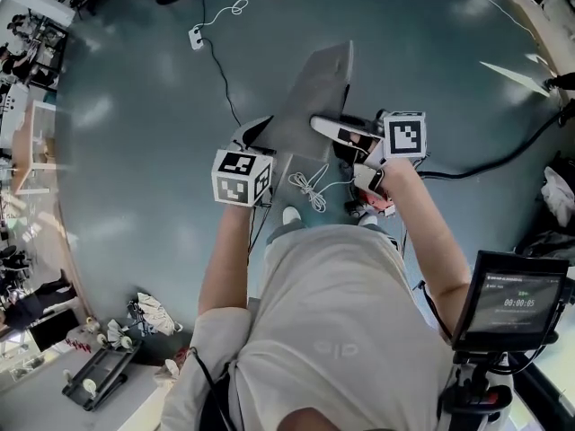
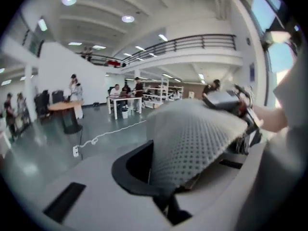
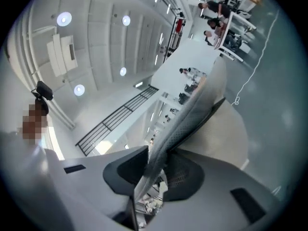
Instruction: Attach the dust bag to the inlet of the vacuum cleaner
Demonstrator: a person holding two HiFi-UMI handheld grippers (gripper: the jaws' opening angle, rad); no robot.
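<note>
The grey perforated fabric dust bag (image 1: 316, 92) lies stretched over the floor toward 12 o'clock from the person. Its near end is lifted between the two grippers, just beside the dark vacuum cleaner with red parts (image 1: 367, 187) at 3 o'clock of the bag's mouth.

The left gripper (image 2: 163, 177) is clenched on the bag's fabric. The jaws of the right gripper (image 3: 151, 174) stand slightly parted with the bag's thin edge running between them, and the edge does not seem to be pinched.

The step in hand is judged to be bringing the mouth to the inlet, which cannot be made out here. The left hold should be kept firm and the edge re-seized on the right. The opening should be kept taut and square, then pushed on evenly. The loose white cord (image 1: 311, 189) at 6 o'clock should be kept clear.
</note>
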